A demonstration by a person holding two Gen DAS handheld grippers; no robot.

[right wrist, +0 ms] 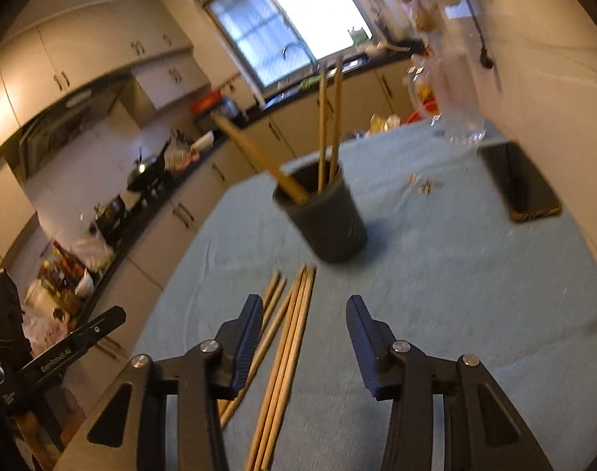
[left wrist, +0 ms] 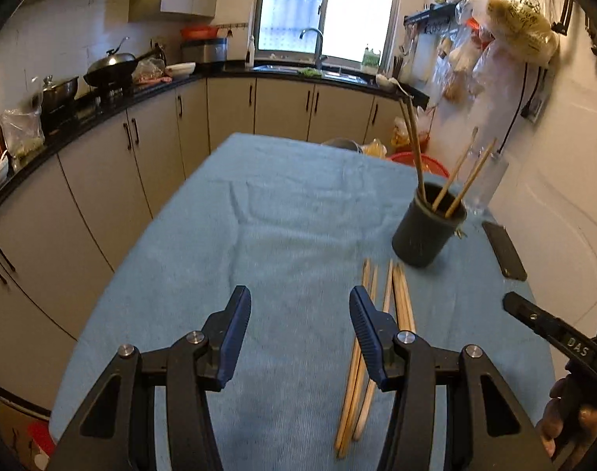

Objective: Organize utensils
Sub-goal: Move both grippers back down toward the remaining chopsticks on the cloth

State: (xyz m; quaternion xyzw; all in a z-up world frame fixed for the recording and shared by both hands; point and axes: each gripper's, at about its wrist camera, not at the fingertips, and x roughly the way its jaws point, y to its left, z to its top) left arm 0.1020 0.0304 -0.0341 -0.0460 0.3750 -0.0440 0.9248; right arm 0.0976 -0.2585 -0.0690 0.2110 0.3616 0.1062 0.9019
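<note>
I see both grippers released, jaws apart, nothing between the pads.

The left gripper (left wrist: 298, 314) hangs over the blue cloth (left wrist: 259, 216). The loose chopsticks (left wrist: 392, 294) lie flat on the cloth just to its right, partly under its right finger. Their long axis runs away from the gripper, far ends pointing at the dark cup (left wrist: 428, 231) ahead and to the right.

The right gripper (right wrist: 302, 329) has the same loose chopsticks (right wrist: 294, 314) below its left finger and between its jaws, untouched. I count about six, though blur prevents an exact count.

The cup (right wrist: 330, 227) stands upright straight ahead of the right gripper. It holds four chopsticks (left wrist: 447, 180): two near vertical, two leaning.

A dark phone (left wrist: 504, 251) lies flat to the right of the cup.

Readable writing: "DAS" on the right gripper's body, "GenRobot.AI" on the left gripper's.
</note>
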